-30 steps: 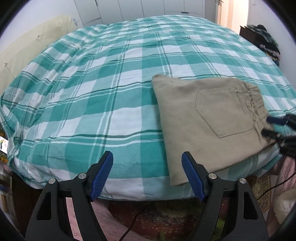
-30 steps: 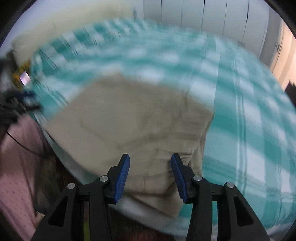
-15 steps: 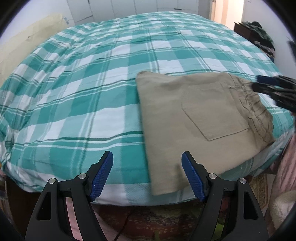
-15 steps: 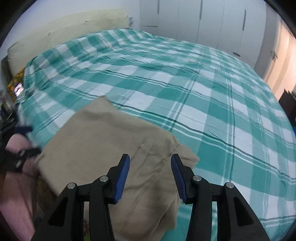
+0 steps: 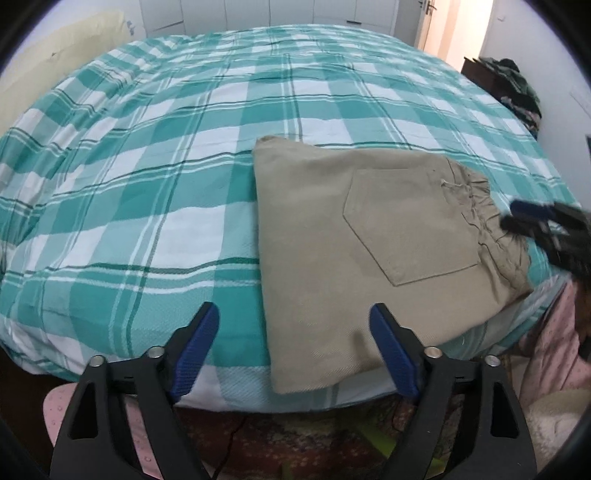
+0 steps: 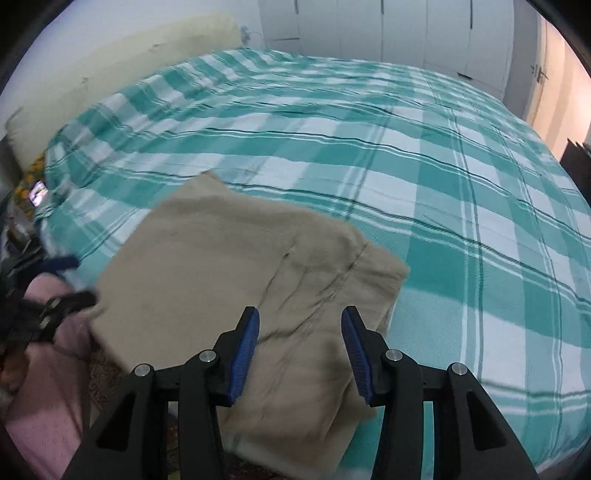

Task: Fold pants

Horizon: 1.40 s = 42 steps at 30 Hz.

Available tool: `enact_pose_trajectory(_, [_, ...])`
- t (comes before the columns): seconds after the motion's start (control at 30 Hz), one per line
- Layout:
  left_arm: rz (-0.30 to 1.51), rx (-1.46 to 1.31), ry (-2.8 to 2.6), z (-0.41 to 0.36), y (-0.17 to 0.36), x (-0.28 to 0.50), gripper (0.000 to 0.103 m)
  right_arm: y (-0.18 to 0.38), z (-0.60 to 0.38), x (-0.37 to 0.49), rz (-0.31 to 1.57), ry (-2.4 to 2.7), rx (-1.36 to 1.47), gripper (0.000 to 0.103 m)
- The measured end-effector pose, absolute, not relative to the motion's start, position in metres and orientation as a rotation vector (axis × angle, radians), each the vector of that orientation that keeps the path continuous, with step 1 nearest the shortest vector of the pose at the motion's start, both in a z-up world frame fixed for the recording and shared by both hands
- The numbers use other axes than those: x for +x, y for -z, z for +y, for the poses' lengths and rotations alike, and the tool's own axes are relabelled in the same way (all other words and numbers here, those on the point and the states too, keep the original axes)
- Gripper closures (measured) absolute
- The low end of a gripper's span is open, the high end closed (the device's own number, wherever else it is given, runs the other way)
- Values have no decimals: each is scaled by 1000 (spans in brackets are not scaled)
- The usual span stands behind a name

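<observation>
The tan pants (image 5: 373,236) lie folded into a flat rectangle at the near edge of the bed, back pocket up, gathered waistband on the right. My left gripper (image 5: 295,349) is open and empty, held above the fold's near left corner. My right gripper (image 6: 300,352) is open and empty over the waistband end of the pants (image 6: 236,266). The right gripper also shows in the left wrist view (image 5: 524,219), blurred, beside the waistband. The left gripper shows blurred in the right wrist view (image 6: 70,280), past the pants' left end.
The bed has a teal and white plaid cover (image 5: 177,155). A cream headboard cushion (image 6: 122,70) runs along the far left. White wardrobe doors (image 6: 406,33) stand behind. Clothes sit on dark furniture (image 5: 513,88) at right. A patterned rug (image 5: 295,439) lies below the bed edge.
Both grippers have shifted around the folded pants, open throughout. The right gripper pulled back from low over the waistband and the view steadied. The pants have stayed flat.
</observation>
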<state>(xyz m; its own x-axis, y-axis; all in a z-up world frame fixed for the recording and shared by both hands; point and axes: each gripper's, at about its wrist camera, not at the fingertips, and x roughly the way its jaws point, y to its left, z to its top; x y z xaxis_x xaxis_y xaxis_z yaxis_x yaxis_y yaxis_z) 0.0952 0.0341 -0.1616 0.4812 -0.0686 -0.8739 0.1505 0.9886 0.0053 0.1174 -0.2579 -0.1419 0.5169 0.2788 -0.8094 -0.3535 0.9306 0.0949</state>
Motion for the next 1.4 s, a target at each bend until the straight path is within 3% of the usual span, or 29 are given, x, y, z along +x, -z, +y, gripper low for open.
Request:
enact_pose_trajectory(0.13, [1158,105,143,21,192,105,17,178,-250,103,1008,-376,-167,53])
enact_pose_trajectory(0.3, [1127,32,140,36,178,100,16,158,-261,96,959,-375,-45,51])
enact_pose_trajectory(0.37, [1114,5,126,47,172,101,15,151,-282,90,929,-358,55,39])
enact_pose_trajectory(0.43, [1119,-23,113,58,171,105,15,150,-304,86,910,-321,142,36])
enact_pose_trajectory(0.73, [1129,-3,72,62,172,114,15,172,-353,84,976,-283,395,36])
enact_pose_trajectory(1.4, [1155,85,80,50,179,122,14,192,-364,118,1094,-336,547,35])
